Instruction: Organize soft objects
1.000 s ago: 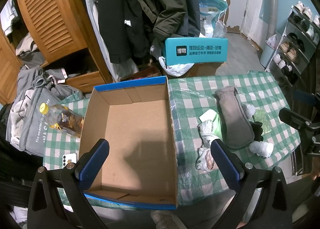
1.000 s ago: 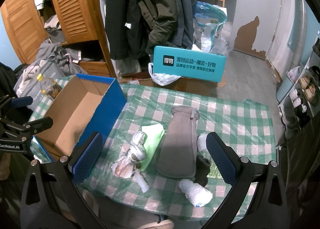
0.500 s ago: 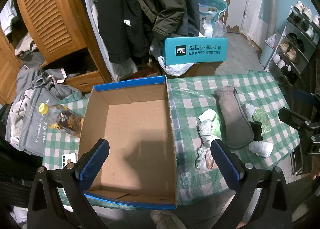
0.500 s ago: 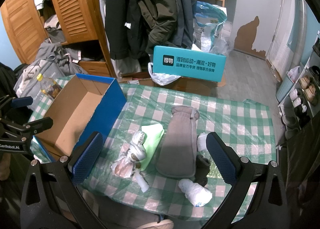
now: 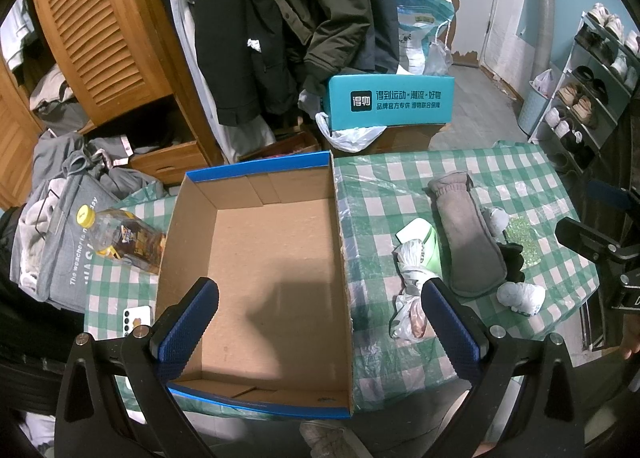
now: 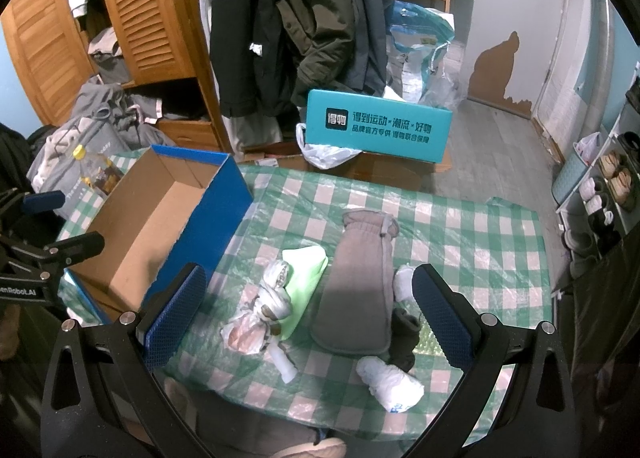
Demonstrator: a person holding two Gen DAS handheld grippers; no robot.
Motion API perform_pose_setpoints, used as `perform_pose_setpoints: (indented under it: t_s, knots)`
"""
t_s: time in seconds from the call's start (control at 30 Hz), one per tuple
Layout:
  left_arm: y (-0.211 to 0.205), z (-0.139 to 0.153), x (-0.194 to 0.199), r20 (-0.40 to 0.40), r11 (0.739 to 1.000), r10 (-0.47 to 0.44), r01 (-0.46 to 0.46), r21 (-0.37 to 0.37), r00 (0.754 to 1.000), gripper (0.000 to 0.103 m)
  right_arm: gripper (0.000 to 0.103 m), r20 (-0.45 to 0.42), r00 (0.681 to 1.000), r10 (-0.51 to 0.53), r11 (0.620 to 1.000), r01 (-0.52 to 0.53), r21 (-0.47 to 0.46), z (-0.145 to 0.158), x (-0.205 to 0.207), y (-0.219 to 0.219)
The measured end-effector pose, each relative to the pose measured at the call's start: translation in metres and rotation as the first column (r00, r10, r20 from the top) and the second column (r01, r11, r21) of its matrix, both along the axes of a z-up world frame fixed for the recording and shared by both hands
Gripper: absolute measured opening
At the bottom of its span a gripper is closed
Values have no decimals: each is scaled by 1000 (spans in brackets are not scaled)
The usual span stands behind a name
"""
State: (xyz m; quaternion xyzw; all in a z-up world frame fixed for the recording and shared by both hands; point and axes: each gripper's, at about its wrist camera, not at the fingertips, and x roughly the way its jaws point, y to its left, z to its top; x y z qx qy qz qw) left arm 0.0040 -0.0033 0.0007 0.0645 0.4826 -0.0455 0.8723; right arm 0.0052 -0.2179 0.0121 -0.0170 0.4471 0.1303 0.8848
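Nothing measurable has moved since the earlier frames: both views match, objects and box unshifted.

Left gripper: jaws spread wide, holding nothing, hovering above the open cardboard box. Box is empty, blue-sided, sits at the left end of the tabletop, its near wall at the front edge.

Right gripper: jaws wide, nothing held, poised over the pile of soft objects near the front edge, right of the box.

Pile, from the gripper outward: a long grey mitten lying front-to-back; a light green cloth touching its left side; a knotted white-grey bundle on the cloth's left edge; a crumpled plastic bag just in front of that; a dark glove at the mitten's right front corner; a white rolled sock nearest the front edge; another white ball beside the mitten's right side.

Judgement: no item sorted yet; first pick pending.

Risks:
- Items overlap, so a grasp on the mitten may drag the cloth or glove along.
- Rolled sock lies close to the front edge; a nudge could send it off.
- Plastic table cover looks loose; low jaws could pinch it.
- Bottle leans against the box's left wall; shoving the box could tip it.
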Motion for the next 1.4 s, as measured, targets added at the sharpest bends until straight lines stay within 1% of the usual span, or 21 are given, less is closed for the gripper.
perform_pose_setpoints:
  t_s: [0.77,1.0,1.4]
  knots:
    - [0,-1,-1,-7,1000,1,-1,0,1000,102,101,-5,1000,-9,1000,9,-6,-5,1,-6]
    - [-9,-15,-9,-29,1000,-2,3,15,1000,102,101,-13,1000,-27,1000,27,-8,-10,1,-15]
    - [-30,-30,10,-100,1000,-24,25,2,995,102,101,-49,997,-62,998,61,-28,-22,4,-37]
